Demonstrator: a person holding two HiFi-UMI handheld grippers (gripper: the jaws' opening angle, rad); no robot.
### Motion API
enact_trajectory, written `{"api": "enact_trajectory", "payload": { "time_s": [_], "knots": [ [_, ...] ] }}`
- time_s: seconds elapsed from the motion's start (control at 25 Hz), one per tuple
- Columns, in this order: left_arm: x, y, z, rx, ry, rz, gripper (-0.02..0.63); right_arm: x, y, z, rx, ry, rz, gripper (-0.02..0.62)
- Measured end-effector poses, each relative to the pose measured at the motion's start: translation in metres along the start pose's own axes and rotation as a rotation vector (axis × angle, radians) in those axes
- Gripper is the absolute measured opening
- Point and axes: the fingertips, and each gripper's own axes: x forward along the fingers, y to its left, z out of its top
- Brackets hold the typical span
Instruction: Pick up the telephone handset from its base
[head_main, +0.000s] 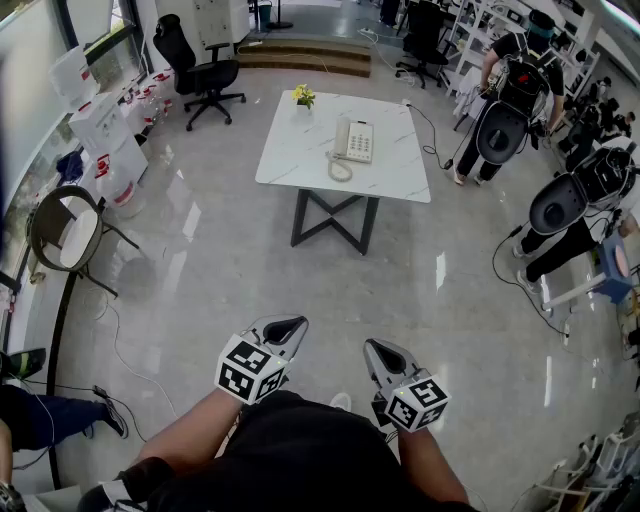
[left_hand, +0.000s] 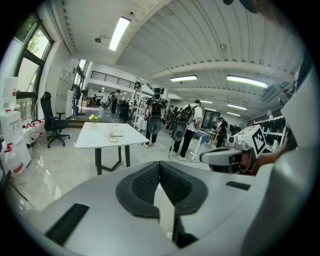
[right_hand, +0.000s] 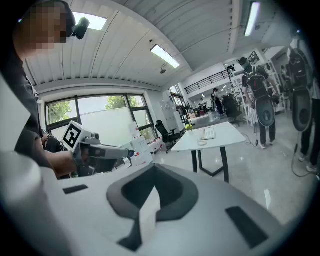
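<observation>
Your left gripper (left_hand: 160, 166), jaws together and empty, faces the white table (left_hand: 95, 140) well ahead, where the telephone (left_hand: 116, 131) sits near some yellow flowers (left_hand: 93, 118).

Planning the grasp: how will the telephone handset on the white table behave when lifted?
The handset looks like rigid, smooth plastic, so probably stiff, light, maybe slippery. Its coiled cord will likely stretch and tug the telephone base.

bright ceiling strips (left_hand: 120, 33), glare on floor (head_main: 190, 215), fisheye edges
</observation>
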Motion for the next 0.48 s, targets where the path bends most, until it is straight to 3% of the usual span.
{"api": "enact_trajectory", "payload": {
  "time_s": [0.48],
  "knots": [
    [-0.0074,0.0011,0.0041,-0.009,-0.020,-0.002,0.005,0.0024,0.0076,-0.0016,-0.007,0.013,0.000,0.000]
  ]
}}
